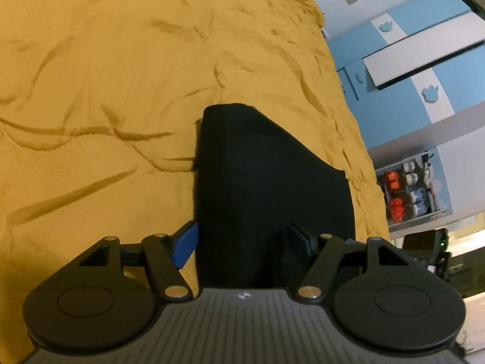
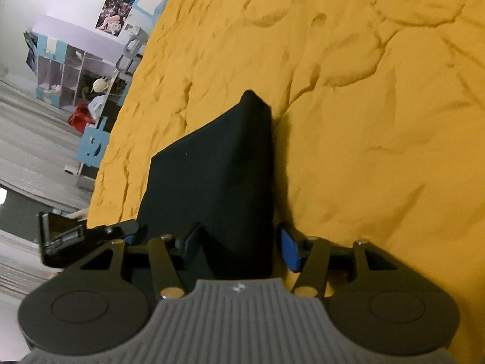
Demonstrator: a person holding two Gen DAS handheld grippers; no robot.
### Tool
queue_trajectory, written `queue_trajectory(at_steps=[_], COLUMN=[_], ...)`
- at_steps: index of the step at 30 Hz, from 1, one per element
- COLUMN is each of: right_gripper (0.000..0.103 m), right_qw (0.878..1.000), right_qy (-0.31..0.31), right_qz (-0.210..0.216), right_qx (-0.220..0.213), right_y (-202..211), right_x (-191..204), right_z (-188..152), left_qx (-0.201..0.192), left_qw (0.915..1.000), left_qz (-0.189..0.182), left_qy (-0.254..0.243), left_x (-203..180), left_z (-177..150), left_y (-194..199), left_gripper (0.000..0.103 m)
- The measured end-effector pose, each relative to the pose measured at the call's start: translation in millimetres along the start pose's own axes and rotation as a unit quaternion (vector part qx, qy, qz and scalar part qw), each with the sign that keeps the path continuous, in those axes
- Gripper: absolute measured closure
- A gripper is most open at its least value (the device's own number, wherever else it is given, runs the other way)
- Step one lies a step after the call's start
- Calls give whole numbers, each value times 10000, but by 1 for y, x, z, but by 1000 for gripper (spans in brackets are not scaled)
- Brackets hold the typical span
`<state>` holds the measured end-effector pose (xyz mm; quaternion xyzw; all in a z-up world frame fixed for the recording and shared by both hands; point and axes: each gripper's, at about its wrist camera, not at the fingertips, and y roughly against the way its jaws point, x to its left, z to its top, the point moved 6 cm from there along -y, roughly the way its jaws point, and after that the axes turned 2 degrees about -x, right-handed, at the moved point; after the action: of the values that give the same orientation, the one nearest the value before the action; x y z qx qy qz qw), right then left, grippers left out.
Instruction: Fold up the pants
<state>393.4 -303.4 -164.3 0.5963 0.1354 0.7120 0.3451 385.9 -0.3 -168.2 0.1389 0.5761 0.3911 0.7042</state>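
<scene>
The black pants [image 1: 266,176] lie folded into a compact block on the yellow bedsheet [image 1: 106,97]. My left gripper [image 1: 242,242] is open, its blue-padded fingers [image 1: 185,248] standing apart on either side of the block's near edge. In the right wrist view the same pants [image 2: 218,176] sit between the spread fingers of my right gripper [image 2: 239,248], which is open too, with one blue pad [image 2: 289,251] clear of the cloth at the right. Whether either gripper touches the fabric I cannot tell.
The wrinkled yellow sheet [image 2: 363,106] covers the bed all around. The bed edge runs close beside the pants. Beyond it stand a blue and white wardrobe [image 1: 424,75] and shelves [image 2: 63,72]. The other gripper's body [image 2: 66,239] shows at the left.
</scene>
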Motion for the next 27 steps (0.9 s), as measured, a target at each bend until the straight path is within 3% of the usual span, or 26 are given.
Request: queue_trajectory(at_steps=[4,9,15,16,18,21,27], right_gripper=[51,51,60,61,66,77,83], right_qw=[9996,9982,9973,9972,9970,9964,9940], right_qy=[-158,-297,-294,-277,-274,-279,-190], right_qz=[220,506,668,690,727,794,1056], right_qx=[118,139,46,35,-5,-60,-211], right_y=[-14,-29,-31,-29,-27,-22,-1], right_x=[-4,-6,-5,-6,-4,0,28], right_z=[3,3,-3,-4,-6,-8,-7], left_qx=[106,133,131,110,42,0,-124], left_qw=[9996,9987,9994,9994,9997,9996,9986], left_qz=[-214,-423,-307,-307,-238,-291,-473], left_qy=[178,242,96,95,53,-15,-223], left_x=[8,8,0,-1,-3,-6,-23], left_z=[2,2,2,2,0,-2,0], left_y=[-11,-24,-31,-30,-26,-18,11], left_gripper=[25,16,13,16,39,60,72])
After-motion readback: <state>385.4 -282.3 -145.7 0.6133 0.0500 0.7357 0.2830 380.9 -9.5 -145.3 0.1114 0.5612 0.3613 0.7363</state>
